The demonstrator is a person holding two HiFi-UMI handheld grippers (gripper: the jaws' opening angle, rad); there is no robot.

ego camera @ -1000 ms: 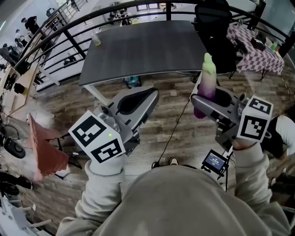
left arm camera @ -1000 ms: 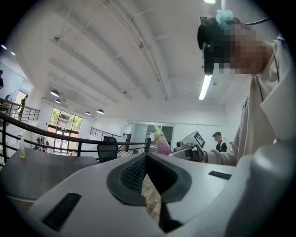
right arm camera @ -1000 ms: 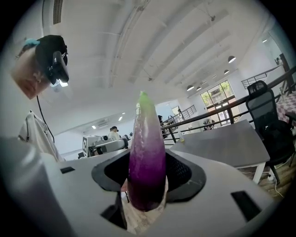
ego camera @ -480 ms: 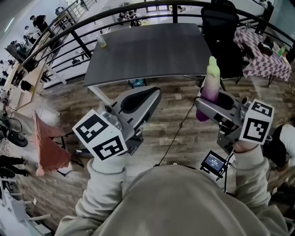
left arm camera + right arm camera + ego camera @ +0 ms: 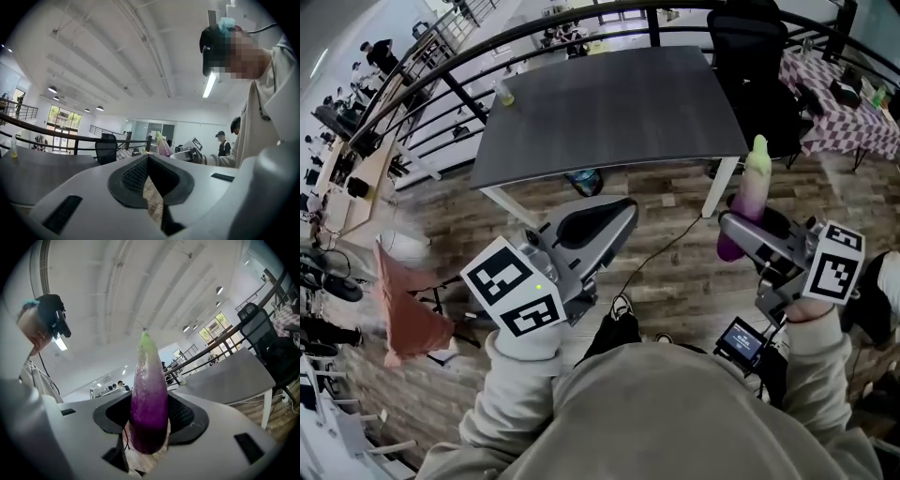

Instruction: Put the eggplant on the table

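Observation:
A purple eggplant [image 5: 751, 190] with a pale green tip stands upright in my right gripper [image 5: 737, 228], which is shut on its lower purple part. In the right gripper view the eggplant [image 5: 149, 399] fills the gap between the jaws of the right gripper [image 5: 149, 425]. The dark grey table [image 5: 609, 103] lies ahead, its near right corner just beyond the eggplant. My left gripper [image 5: 619, 208] is shut and holds nothing, pointing at the table's front edge. In the left gripper view the left gripper [image 5: 148, 160] has its jaw tips meeting, with the eggplant [image 5: 162, 145] in the distance.
A small yellowish bottle [image 5: 503, 92] stands at the table's far left corner. A black office chair [image 5: 750, 56] and a checkered-cloth table [image 5: 839, 103] are at the right. A black railing [image 5: 441, 66] curves behind. An orange cloth [image 5: 403, 309] hangs at left; a cable [image 5: 666, 253] crosses the wooden floor.
Both grippers have come closer to the table, which now sits lower and larger in view. The right gripper and the eggplant have shifted right and down in the picture.

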